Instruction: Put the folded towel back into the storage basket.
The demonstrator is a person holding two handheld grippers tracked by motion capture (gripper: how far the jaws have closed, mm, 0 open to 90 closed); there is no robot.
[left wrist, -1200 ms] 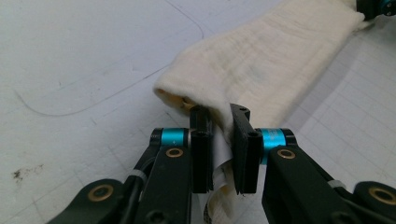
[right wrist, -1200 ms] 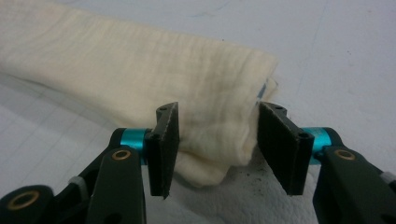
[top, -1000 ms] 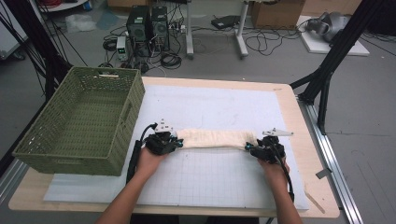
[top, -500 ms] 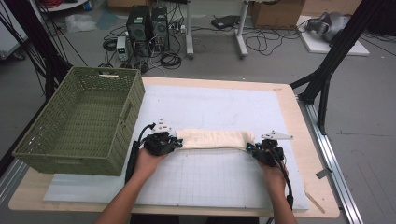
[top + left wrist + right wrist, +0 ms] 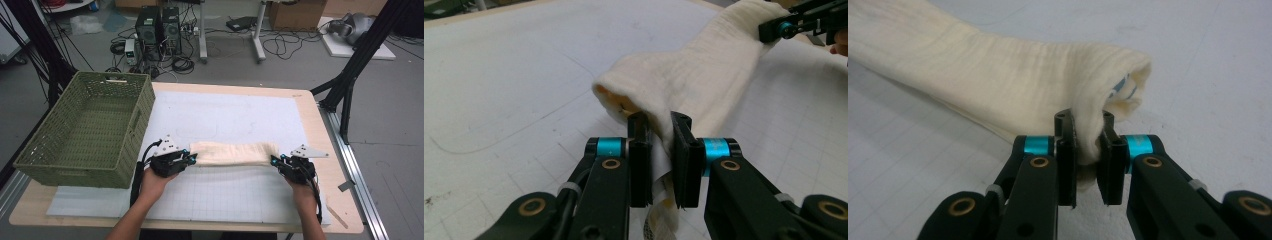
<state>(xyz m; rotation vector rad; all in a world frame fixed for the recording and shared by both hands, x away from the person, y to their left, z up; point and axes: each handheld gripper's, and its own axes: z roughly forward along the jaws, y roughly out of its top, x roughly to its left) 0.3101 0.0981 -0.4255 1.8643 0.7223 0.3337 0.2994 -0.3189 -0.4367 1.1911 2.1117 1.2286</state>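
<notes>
Cream cloth (image 5: 234, 153), rolled into a long band, is lying stretched across the white gridded mat (image 5: 225, 190) on the worktop (image 5: 345, 200). The left gripper (image 5: 191, 158) is pinching its 9 o'clock end between narrowed jaws, and the right gripper (image 5: 274, 161) is clamping the 3 o'clock end likewise. A green woven basket (image 5: 85, 130) is sitting at 9 o'clock, near the left hand (image 5: 152, 181).

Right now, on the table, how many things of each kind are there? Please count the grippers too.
Green woven basket: 1
Cream folded cloth: 1
White gridded mat: 1
Hand-held grippers: 2, the left gripper and the right gripper, each with its jaws closed on one end of the cloth
Total: 5
</notes>
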